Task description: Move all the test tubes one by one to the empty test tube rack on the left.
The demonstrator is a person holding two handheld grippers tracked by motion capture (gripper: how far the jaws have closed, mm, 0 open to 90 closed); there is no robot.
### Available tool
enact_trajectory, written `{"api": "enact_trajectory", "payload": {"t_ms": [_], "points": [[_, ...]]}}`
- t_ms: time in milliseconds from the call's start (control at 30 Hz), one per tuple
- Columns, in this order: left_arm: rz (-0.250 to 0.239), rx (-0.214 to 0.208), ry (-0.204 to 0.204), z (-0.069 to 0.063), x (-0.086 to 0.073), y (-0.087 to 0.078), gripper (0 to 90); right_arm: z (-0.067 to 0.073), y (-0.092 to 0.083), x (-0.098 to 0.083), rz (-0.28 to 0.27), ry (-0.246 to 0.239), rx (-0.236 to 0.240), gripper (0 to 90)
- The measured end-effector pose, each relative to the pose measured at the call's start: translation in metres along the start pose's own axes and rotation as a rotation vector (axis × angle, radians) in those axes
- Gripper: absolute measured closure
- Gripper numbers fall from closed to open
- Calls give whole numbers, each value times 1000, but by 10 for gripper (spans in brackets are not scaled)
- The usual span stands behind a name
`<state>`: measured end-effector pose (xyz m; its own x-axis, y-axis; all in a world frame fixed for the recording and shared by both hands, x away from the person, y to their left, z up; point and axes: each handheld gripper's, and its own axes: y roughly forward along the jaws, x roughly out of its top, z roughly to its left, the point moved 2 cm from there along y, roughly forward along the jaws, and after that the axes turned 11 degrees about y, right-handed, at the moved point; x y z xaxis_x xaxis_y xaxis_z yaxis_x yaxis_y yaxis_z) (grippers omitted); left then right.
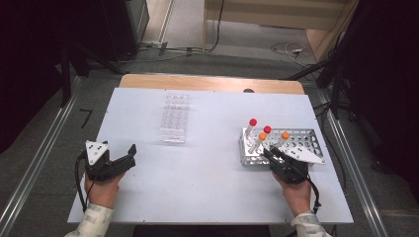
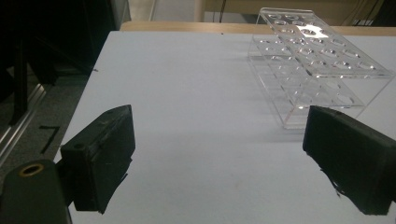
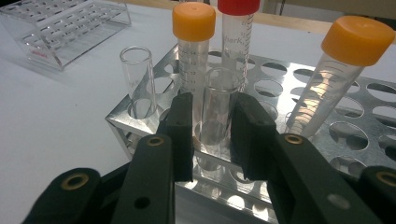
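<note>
Your right tool (image 3: 212, 133) seems pinched on the open glass tube (image 3: 218, 105) standing in the metal rack (image 3: 327, 140) just ahead of it; this is the grasp step. Next, lift straight up, clear of the orange-capped tube (image 3: 194, 56) behind. Your left tool (image 2: 224, 154) rests spread on the tabletop (image 2: 196, 93)

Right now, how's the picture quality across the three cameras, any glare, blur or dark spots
High view: soft and low in detail, corners fall to black, table evenly lit. Left gripper view: glare patch on the clear rack, black jaws nearly featureless. Right gripper view: bright reflections on the metal rack and the uncapped tube between the right gripper's jaws; near linkage slightly soft.
</note>
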<state>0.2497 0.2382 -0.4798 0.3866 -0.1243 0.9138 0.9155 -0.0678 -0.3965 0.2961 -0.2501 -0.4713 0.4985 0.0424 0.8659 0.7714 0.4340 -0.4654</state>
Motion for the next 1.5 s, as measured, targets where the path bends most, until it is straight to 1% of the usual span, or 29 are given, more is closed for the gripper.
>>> {"api": "enact_trajectory", "payload": {"t_ms": [67,267,300,333,367,467,567,667,700,800,833,867,900,933,1067,1133,1167,1233,1267,1500], "points": [[1,0,0,0,0,0,97,0,0,0,-4,-3,-2,722],[-1,0,-1,0,0,0,97,0,-1,3,-10,-5,-7,731],[-1,-1,1,0,0,0,97,1,-6,8,-23,-2,-5,733],[-1,-1,0,0,0,0,97,1,-6,8,-23,-2,-5,733],[-1,0,0,0,0,0,97,2,-9,12,-32,-3,-7,734],[0,-2,1,0,0,0,97,5,-19,24,-58,2,5,735],[0,-2,1,0,0,0,97,8,-29,33,-75,-1,6,736],[-1,-5,2,0,1,-1,97,10,-38,38,-78,-4,-1,736],[-2,-4,2,0,1,-1,98,10,-40,39,-79,3,3,736],[-3,-4,4,-1,1,-1,98,13,-44,40,-81,4,13,736],[-1,-4,4,-1,1,-1,98,14,-45,40,-78,-1,18,736],[-1,-8,6,-2,1,-1,98,19,-47,40,-75,-11,38,736],[-2,-8,7,-2,1,0,98,19,-47,40,-75,-11,38,736],[-1,-9,5,-2,2,0,97,22,-46,40,-71,-16,47,736],[-9,-19,11,-5,3,0,98,35,-44,39,-56,-35,89,736],[-7,-25,11,-7,4,0,98,41,-43,38,-48,-36,114,736],[-6,-27,15,-8,4,0,97,44,-42,38,-44,-41,120,736],[-7,-27,20,-11,6,1,98,52,-37,37,-34,-56,140,736],[-8,-27,23,-12,6,1,98,52,-37,37,-34,-56,140,736],[-19,-65,52,-23,15,4,97,66,-22,34,-3,-73,174,736]]}}
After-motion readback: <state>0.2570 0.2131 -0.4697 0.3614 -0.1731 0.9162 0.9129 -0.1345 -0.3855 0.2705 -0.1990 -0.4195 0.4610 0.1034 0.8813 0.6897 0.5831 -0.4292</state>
